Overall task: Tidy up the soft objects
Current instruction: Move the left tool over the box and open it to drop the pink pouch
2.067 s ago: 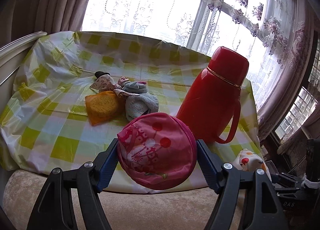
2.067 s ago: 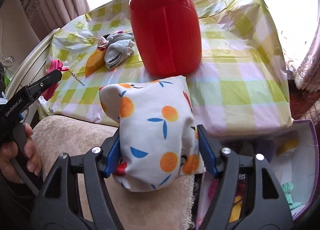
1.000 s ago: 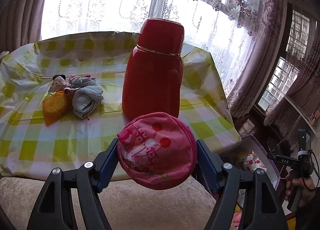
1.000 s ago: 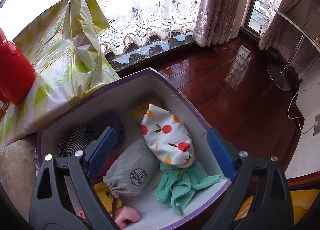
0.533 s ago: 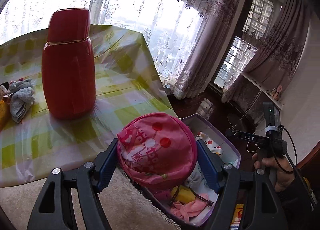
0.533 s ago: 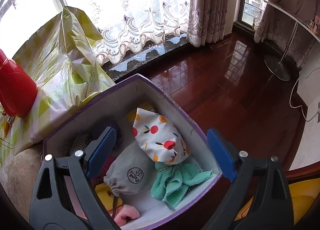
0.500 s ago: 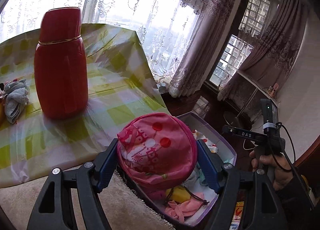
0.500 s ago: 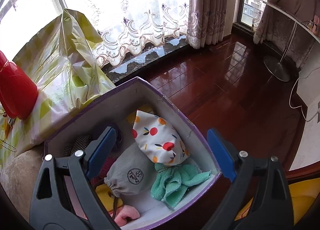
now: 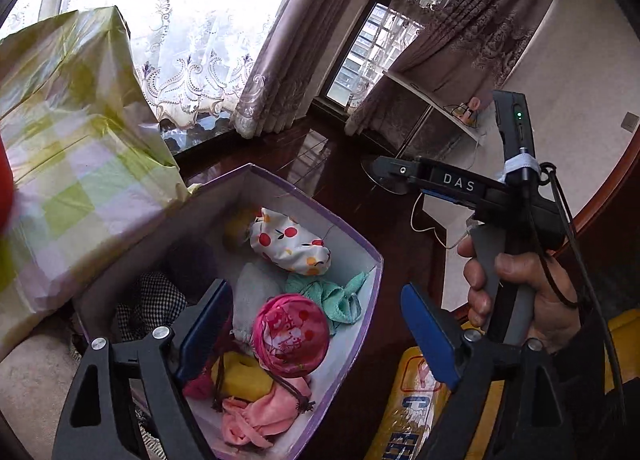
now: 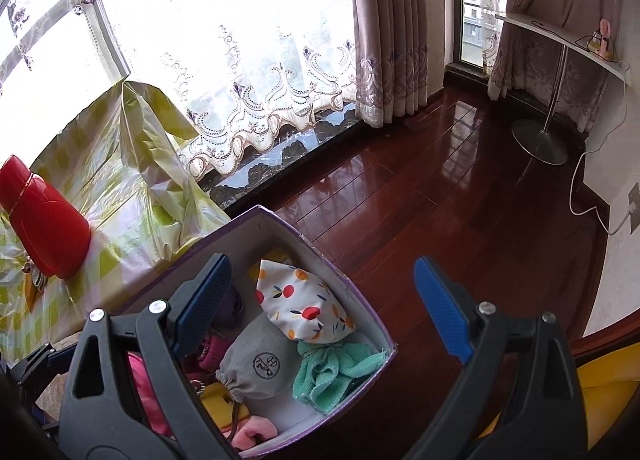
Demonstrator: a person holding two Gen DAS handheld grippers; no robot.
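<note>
Half a second ago the round pink pouch [image 9: 291, 340] sat clamped in the left gripper [image 9: 316, 334]; its jaws have just been opening and stand wide, the pouch loose below them, among cloths in the purple-rimmed cardboard box [image 9: 362, 246]. The right gripper [image 10: 322, 306] hangs wide and empty above the fruit-print cotton pouch [image 10: 304, 308], grey drawstring bag [image 10: 258, 362] and fluffy teal towel [image 10: 334, 370]

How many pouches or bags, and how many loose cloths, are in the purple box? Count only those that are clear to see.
Pouches or bags: 3 (fruit pouch, grey bag, pink pouch)
Cloths: 3 (teal cloth, pale pink cloth, checked cloth)
Total: 6
The yellow pieces and dark piece are too hidden to sort.
</note>
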